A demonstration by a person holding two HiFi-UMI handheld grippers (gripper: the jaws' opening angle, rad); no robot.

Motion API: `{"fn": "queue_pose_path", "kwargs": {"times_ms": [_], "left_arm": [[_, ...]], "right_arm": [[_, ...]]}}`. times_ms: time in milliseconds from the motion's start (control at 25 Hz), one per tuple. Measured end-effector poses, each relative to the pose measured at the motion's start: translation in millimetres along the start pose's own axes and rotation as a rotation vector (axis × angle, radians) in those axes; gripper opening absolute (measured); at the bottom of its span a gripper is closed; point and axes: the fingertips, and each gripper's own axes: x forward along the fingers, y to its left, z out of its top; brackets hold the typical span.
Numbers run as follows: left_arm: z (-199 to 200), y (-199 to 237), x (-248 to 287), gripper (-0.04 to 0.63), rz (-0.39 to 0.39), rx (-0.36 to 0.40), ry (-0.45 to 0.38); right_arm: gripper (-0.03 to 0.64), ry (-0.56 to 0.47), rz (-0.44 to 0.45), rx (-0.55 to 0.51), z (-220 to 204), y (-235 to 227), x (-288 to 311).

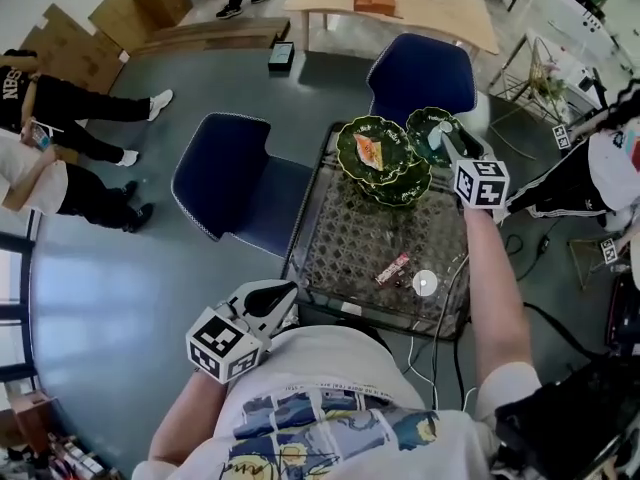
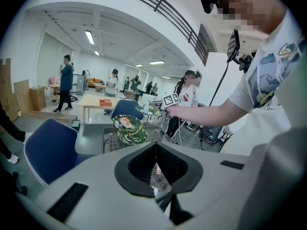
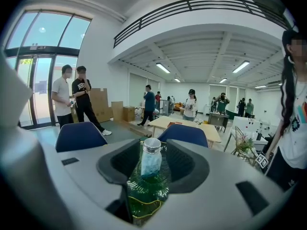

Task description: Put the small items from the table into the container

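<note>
A green tiered dish [image 1: 347, 146] stands at the far end of the glass table [image 1: 335, 233]; its top plate holds an orange-red item [image 1: 368, 153]. My right gripper [image 1: 446, 146] reaches over the right-hand plate [image 1: 428, 120]. Between its jaws a small glass jar [image 3: 151, 161] with a silver lid stands upright over green dish [image 3: 144, 198], a sliver of green showing beside it. My left gripper [image 1: 286, 294] hangs close to the body off the table's near left corner, shut and empty [image 2: 156, 153]. A red snack wrapper [image 1: 392, 268] and a small white disc [image 1: 425, 284] lie on the table.
Two blue chairs [image 1: 225, 173] [image 1: 420, 73] stand left of and behind the table. A wooden table [image 1: 400, 3] is farther back. People [image 1: 60, 98] stand at the left, another person [image 1: 610, 168] at the right. Cables [image 1: 440, 358] hang off the near table edge.
</note>
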Motion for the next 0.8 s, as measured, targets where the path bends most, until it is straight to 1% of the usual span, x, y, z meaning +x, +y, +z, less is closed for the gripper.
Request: {"fn": "queue_pose_path", "kwargs": {"times_ms": [120, 240, 400, 600, 800], "left_arm": [[2.1, -4.3, -0.1, 0.009, -0.023, 0.001, 0.007], [0.6, -12.7, -3.2, 0.009, -0.057, 0.011, 0.021], [7.1, -19.6, 9.3, 0.009, -0.166, 0.062, 0.019], [5.9, -33.5, 23.8, 0.009, -0.270, 0.096, 0.031], [7.9, -47.0, 40.0, 0.009, -0.385, 0.154, 0.052]], "right_arm": [[0.155, -0.013, 0.002, 0.015, -0.8, 6.8, -19.5], [0.155, -0.017, 0.021, 0.031, -12.5, 32.5, -47.9], [0.153, 0.001, 0.011, 0.038, -30.9, 65.7, -99.2], [0.153, 0.089, 0.032, 0.035, -80.5, 121.5, -150.0], [0.153, 0.140, -0.018, 0.115, -122.3, 155.3, -197.1]]}}
